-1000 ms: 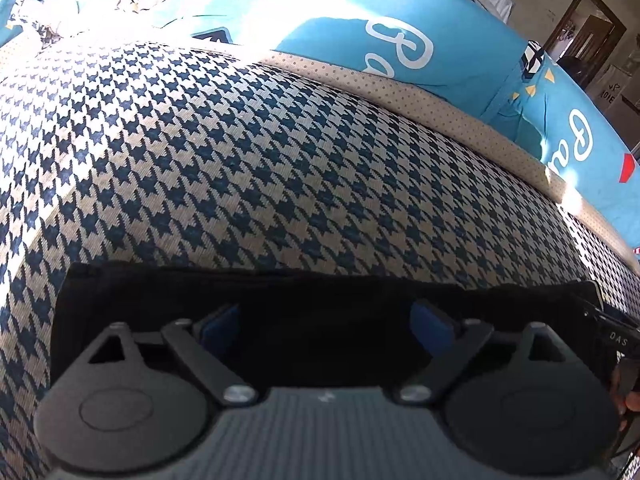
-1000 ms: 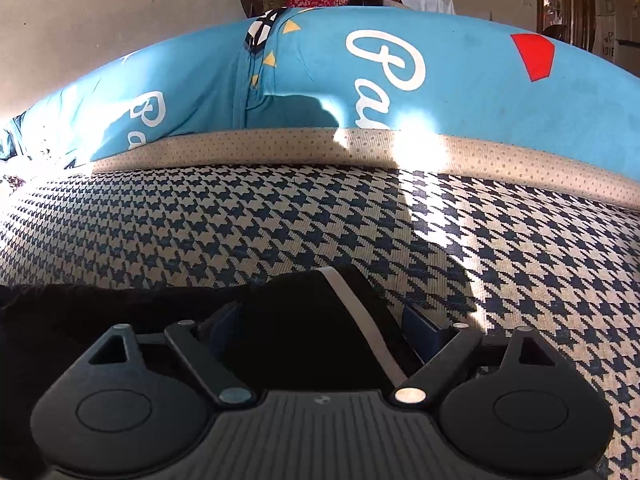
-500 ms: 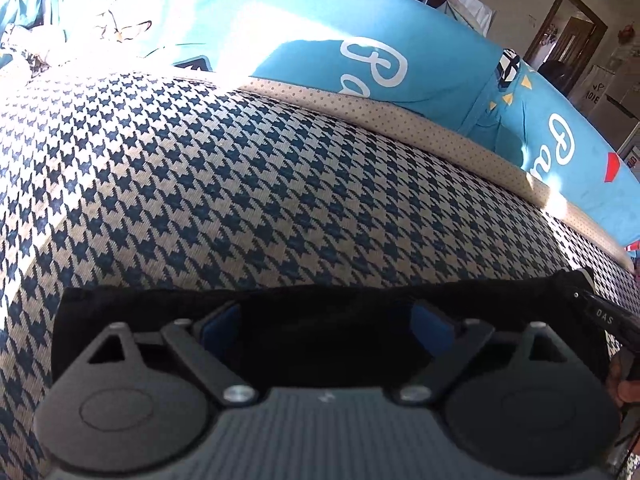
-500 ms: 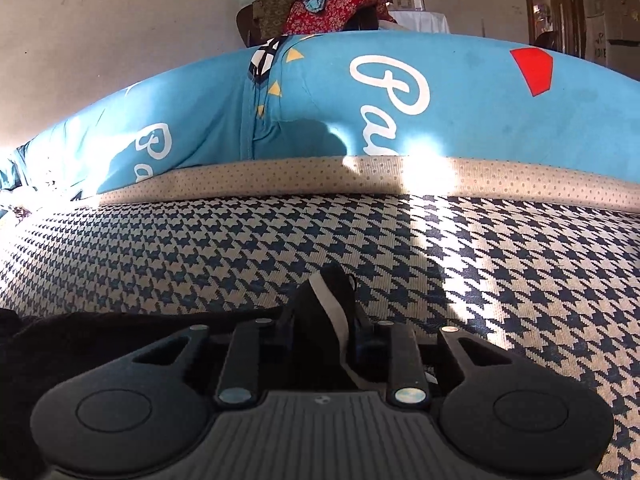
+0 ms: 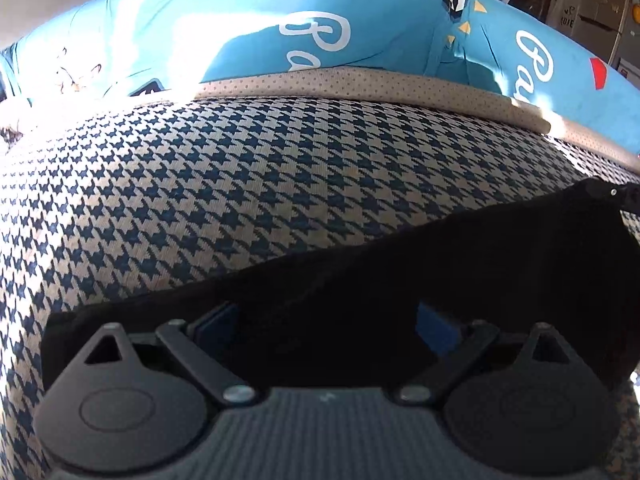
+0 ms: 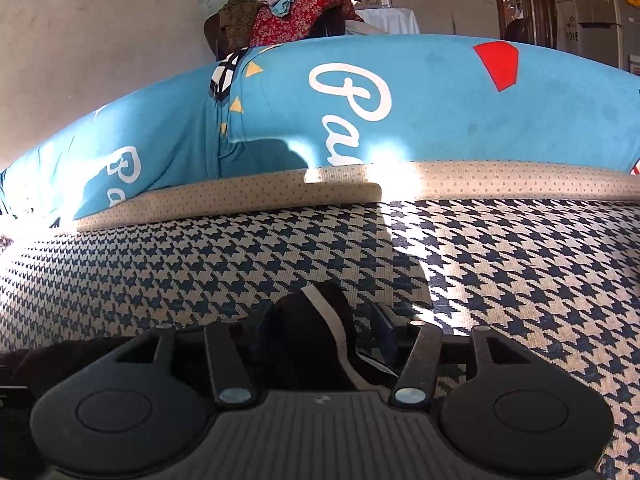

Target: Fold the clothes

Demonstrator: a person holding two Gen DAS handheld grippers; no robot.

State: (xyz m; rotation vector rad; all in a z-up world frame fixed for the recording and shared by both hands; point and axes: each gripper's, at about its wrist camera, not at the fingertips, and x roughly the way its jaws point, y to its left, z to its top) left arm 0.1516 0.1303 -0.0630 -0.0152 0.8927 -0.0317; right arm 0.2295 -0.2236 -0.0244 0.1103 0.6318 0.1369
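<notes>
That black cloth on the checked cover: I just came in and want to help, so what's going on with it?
A person is folding a black garment on the houndstooth cover, a gripper in each hand. The left gripper stands open over one edge. The right gripper has a bunched corner with a white stripe between its fingers; its jaws have just been opening and a gap shows beside the far pad, so the pinch looks let go.

One black garment (image 5: 460, 264) with one pale stripe (image 6: 326, 320) lies on one houndstooth cover (image 5: 248, 184) — two grippers, left (image 5: 326, 326) and right (image 6: 320, 330). Behind, blue printed cushions (image 6: 420, 108) — seemingly two.
</notes>
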